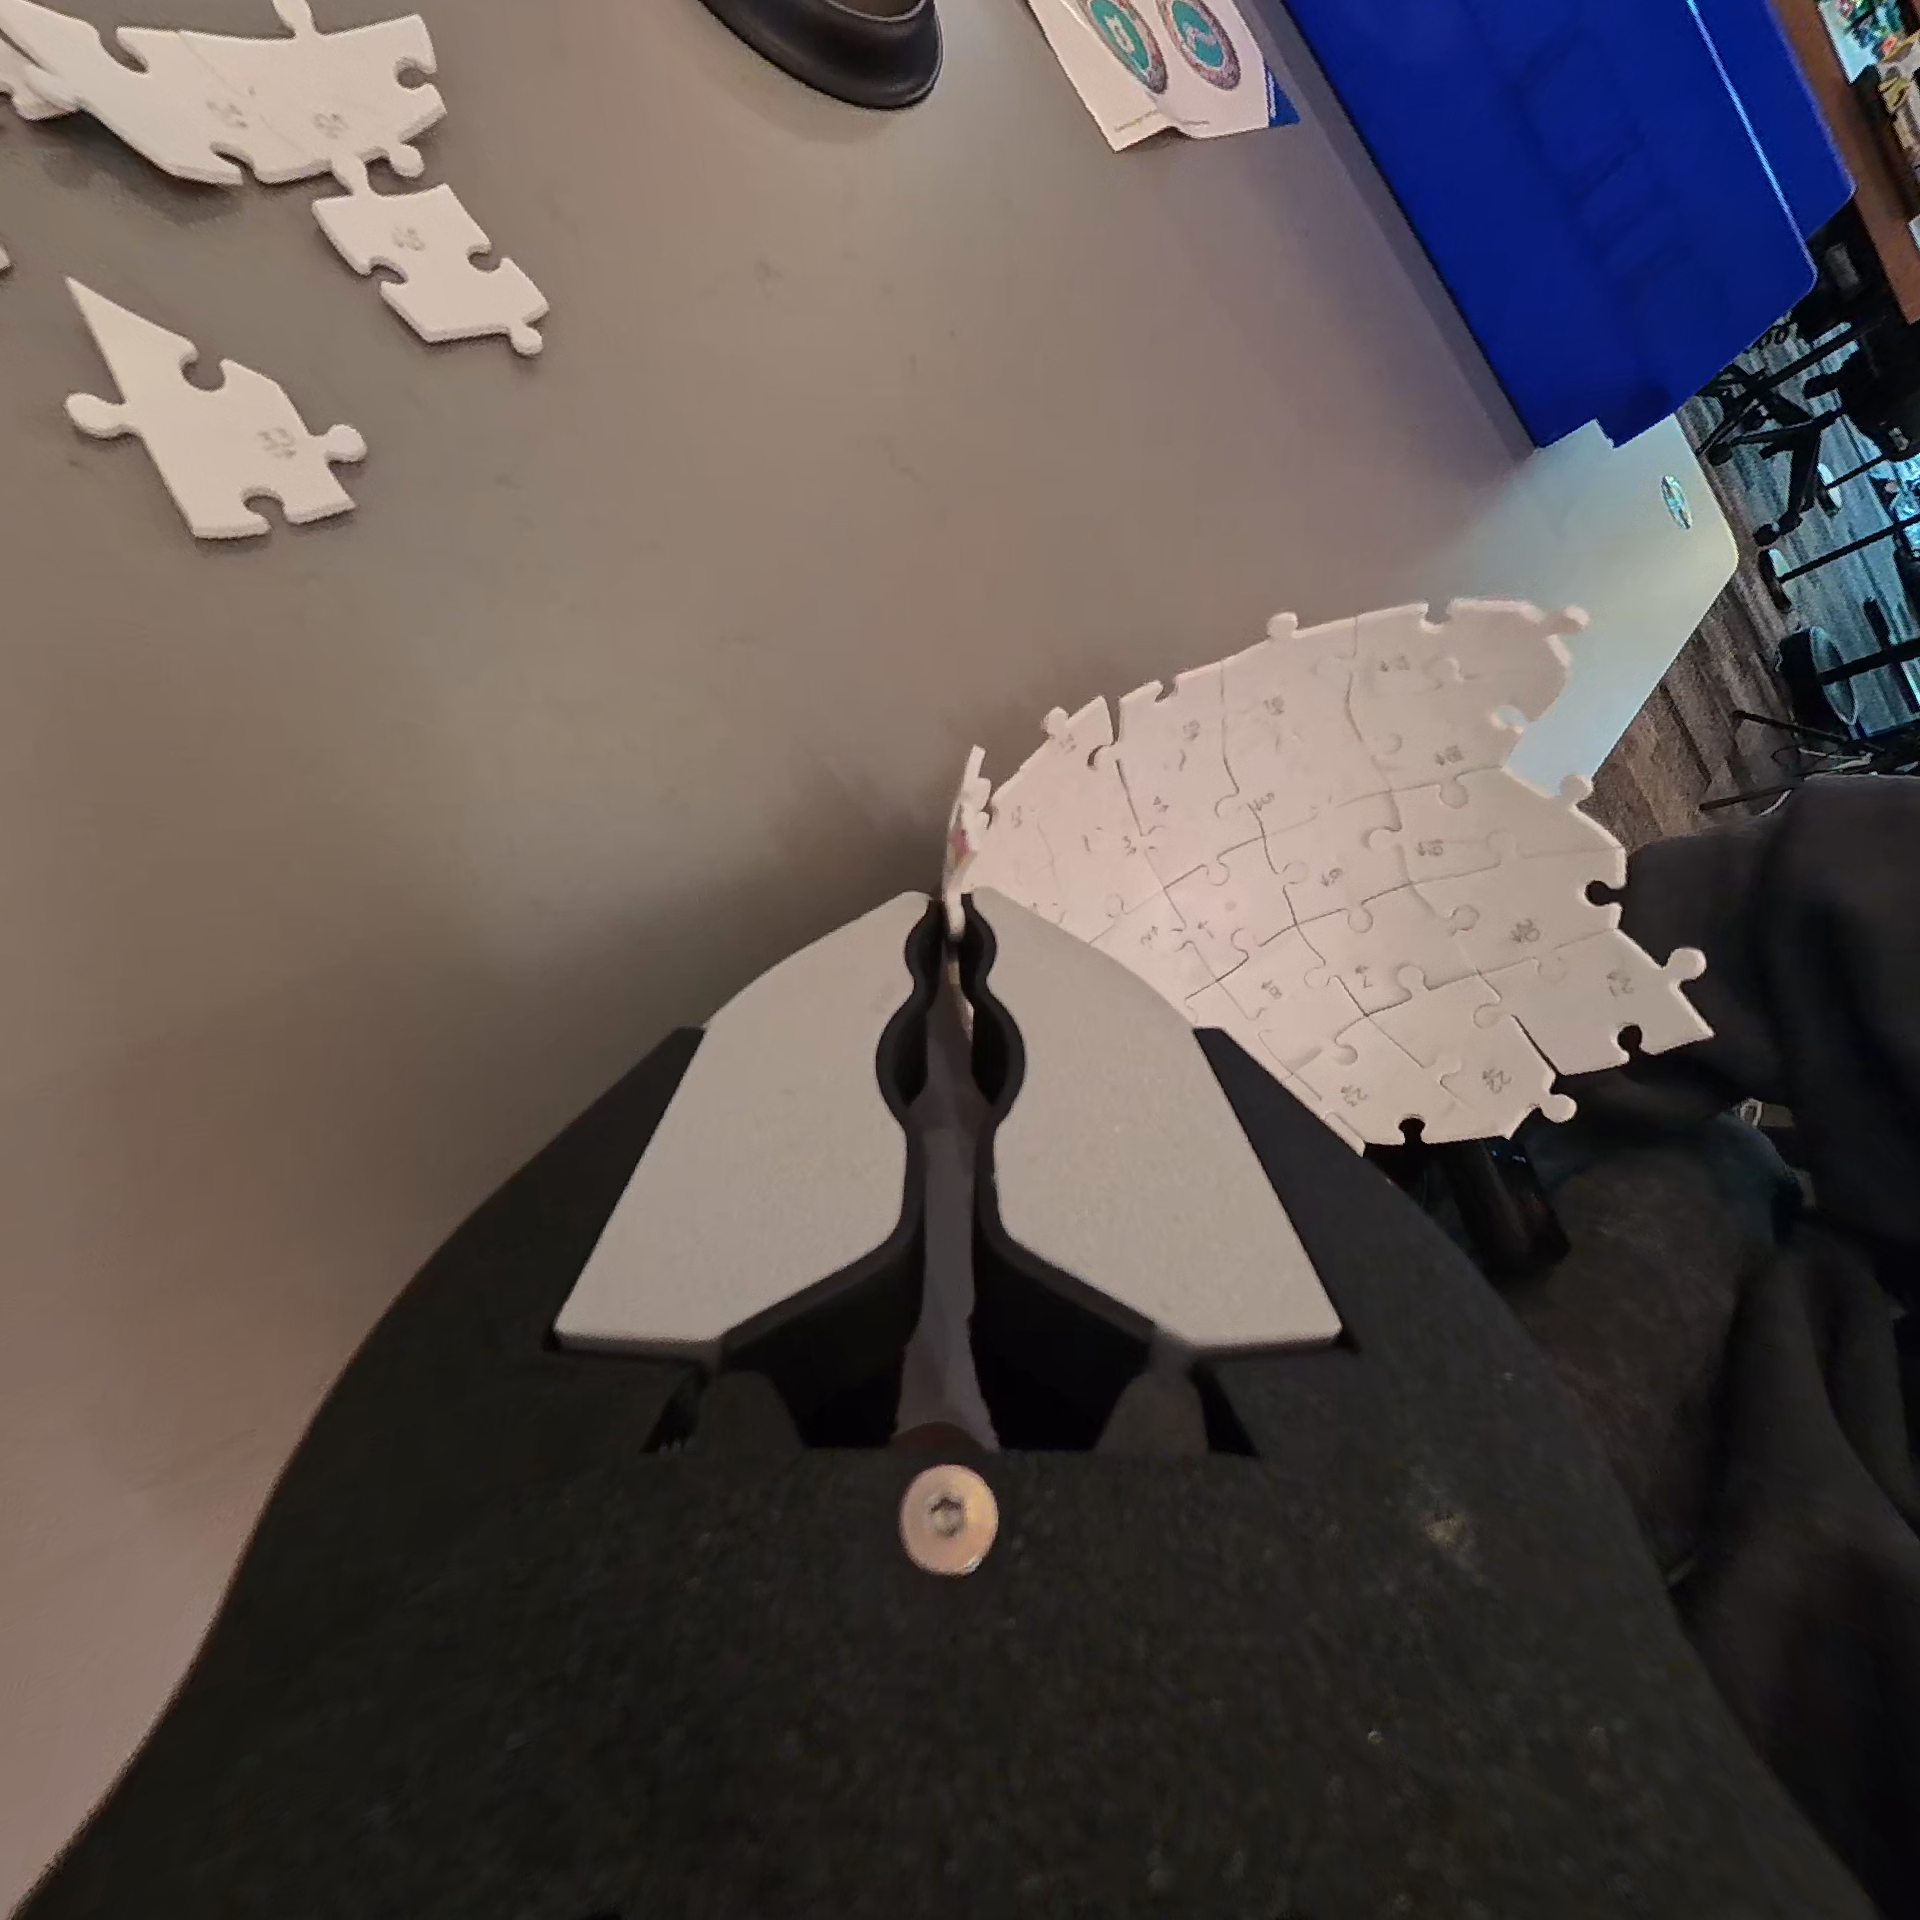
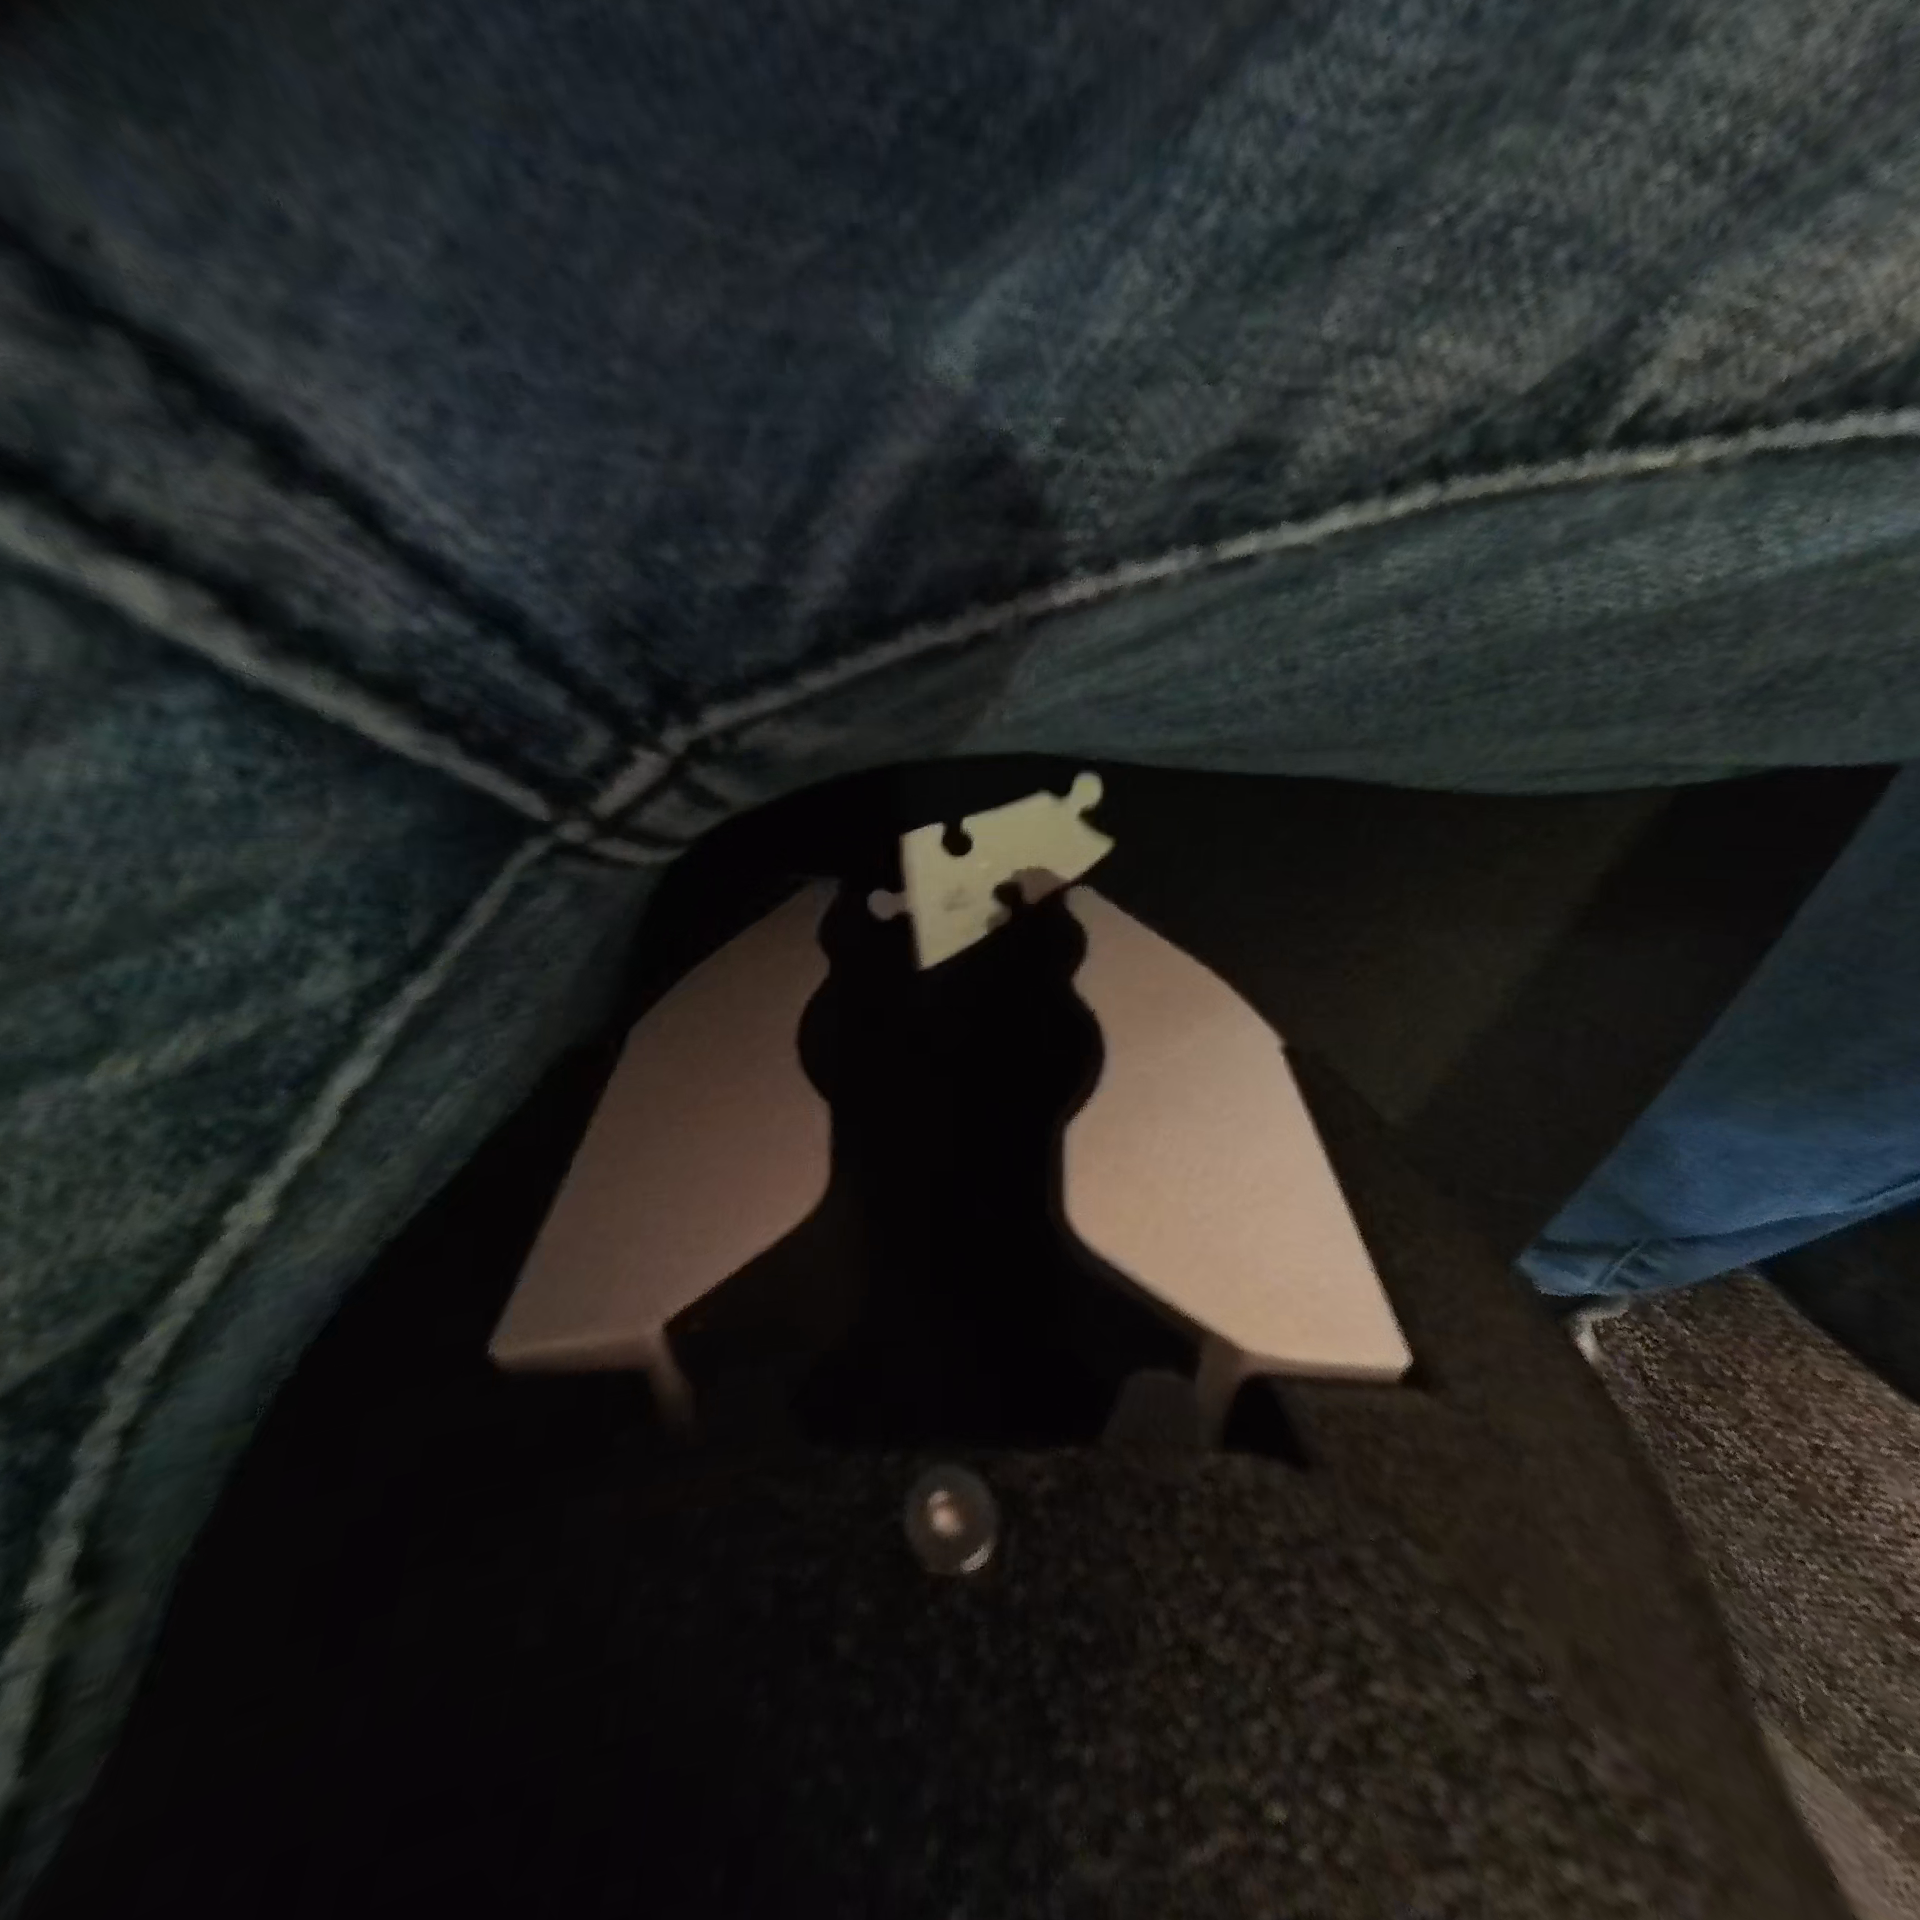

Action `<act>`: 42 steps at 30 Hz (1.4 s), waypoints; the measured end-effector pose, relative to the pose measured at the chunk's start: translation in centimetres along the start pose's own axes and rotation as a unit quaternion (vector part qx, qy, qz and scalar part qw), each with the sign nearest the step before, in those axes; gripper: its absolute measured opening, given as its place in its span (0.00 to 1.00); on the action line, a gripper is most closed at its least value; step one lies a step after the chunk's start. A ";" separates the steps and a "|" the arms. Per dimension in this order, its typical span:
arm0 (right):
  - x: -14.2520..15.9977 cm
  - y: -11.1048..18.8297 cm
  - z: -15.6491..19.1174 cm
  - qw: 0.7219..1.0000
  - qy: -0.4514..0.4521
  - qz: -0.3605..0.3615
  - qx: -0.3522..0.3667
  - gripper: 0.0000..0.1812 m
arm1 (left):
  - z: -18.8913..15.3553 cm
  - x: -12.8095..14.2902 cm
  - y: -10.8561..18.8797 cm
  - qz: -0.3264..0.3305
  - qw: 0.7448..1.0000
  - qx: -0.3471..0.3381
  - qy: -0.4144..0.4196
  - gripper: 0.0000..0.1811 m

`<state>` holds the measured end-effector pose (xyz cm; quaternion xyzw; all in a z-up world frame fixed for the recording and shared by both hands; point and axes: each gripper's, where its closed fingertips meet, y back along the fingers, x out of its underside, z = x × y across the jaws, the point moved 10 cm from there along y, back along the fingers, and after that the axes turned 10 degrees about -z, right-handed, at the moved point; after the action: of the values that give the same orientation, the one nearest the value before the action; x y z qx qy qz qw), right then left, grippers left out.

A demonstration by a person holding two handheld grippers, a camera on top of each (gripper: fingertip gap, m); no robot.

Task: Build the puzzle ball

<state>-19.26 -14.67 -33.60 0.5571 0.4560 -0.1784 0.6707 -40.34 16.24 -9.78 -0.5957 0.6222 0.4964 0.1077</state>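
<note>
puzzle shell (image 1: 1340,883), a curved white section of joined pieces, hangs from your left gripper (image 1: 958,925), whose fingers are closed tight on its rim at the edge nearest you; the shell stands on edge just off the near corner of the grey table (image 1: 935,468). your right gripper (image 2: 961,914) is down below the table, in front of blue jeans (image 2: 727,364), with its fingers set wide apart; a single loose piece (image 2: 987,868) sits at the right fingertip (image 2: 1049,894), and you cannot tell whether it is held or only resting there.

to do the likely next step well, secure that piece by a flat side, leaving its tabs free, before you raise it. keep the left grip firm and the shell steady, since pressing a tab home could pop neighbouring joints. bring the piece edge-on to an open notch and push along the curve, not across it.

count: one shell; one piece at the right gripper; on the table, two separate pieces (image 1: 223,436) and one joined strip (image 1: 260,99) whose pieces you cannot count; one blue box (image 1: 1558,187); one printed sheet (image 1: 1153,62).
</note>
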 end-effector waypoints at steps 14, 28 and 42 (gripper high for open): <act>-0.7 1.4 -0.6 0.999 -0.039 0.004 0.036 0.13 | 0.0 -0.1 -0.1 0.001 1.000 -0.001 -0.002 0.01; -20.3 17.9 -5.5 0.930 0.074 -0.119 0.341 0.13 | 0.8 -0.2 -0.5 -0.003 1.000 0.019 0.010 0.01; -20.6 26.5 -28.0 0.954 -0.020 0.166 0.250 0.13 | 0.8 -0.3 -1.3 -0.002 0.998 0.022 0.056 0.01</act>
<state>-21.75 13.62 -0.43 0.7709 0.2841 -0.1841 0.5395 -39.55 17.30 -10.61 -0.6215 0.6364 0.4485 0.0867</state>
